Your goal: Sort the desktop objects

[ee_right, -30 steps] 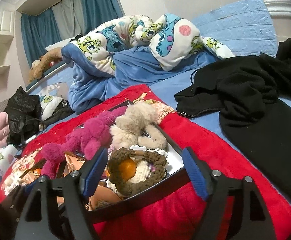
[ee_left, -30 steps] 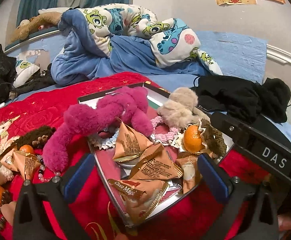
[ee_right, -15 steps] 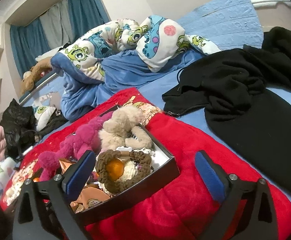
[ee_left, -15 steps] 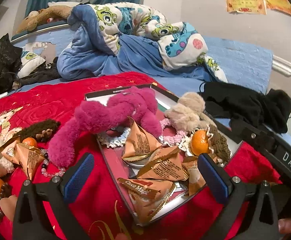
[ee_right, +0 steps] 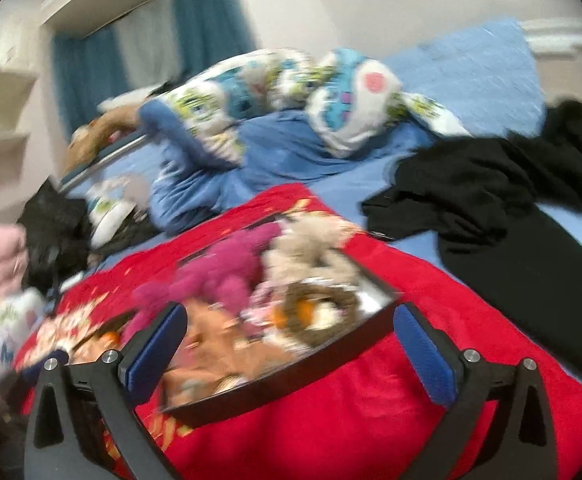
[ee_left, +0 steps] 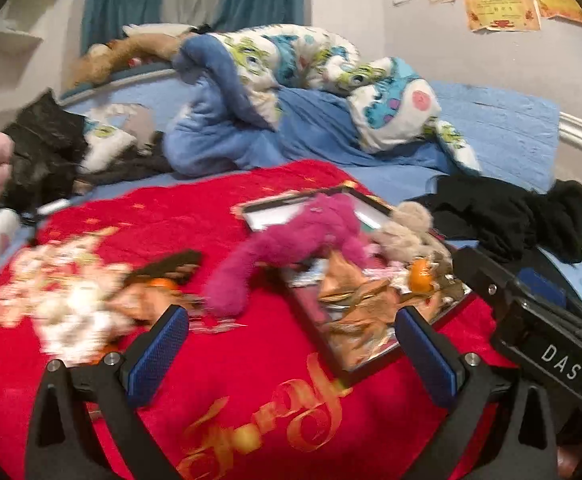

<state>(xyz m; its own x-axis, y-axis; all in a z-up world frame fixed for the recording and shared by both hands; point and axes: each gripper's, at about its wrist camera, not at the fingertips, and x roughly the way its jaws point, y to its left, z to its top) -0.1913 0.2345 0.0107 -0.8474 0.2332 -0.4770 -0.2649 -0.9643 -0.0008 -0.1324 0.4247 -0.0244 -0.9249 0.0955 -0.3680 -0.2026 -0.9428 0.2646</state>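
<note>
A: How is the left gripper held?

B: Raised above the red quilted blanket with gold script, pointing forward and slightly down. Its jaws are spread wide with nothing between them; only bare red cloth lies in the gap.

A: What sits to the left of them?

B: Beyond the left blue pad, a blurred loose heap on the blanket: white fluffy pieces, a small orange fruit and a dark brown knitted band. Blur hides the finer detail.

A: And further right?

B: Ahead of the gap lies the long magenta plush toy, one end on the blanket, the other over the rim of the black-framed shallow tray. The tray's near corner lies just inside the right pad, holding tan foil snack packets, a beige plush toy and another orange.

A: The right gripper?

B: Also held above the blanket, tilted down, jaws wide apart and holding nothing. The tray's front edge runs across the gap between them. In the tray, magenta plush is left, beige plush right.

A: Room to move?

B: Open red cloth lies in front of the tray. Right of the right pad, the black garment sprawls on the blue bedsheet, well apart from the tray.
</note>
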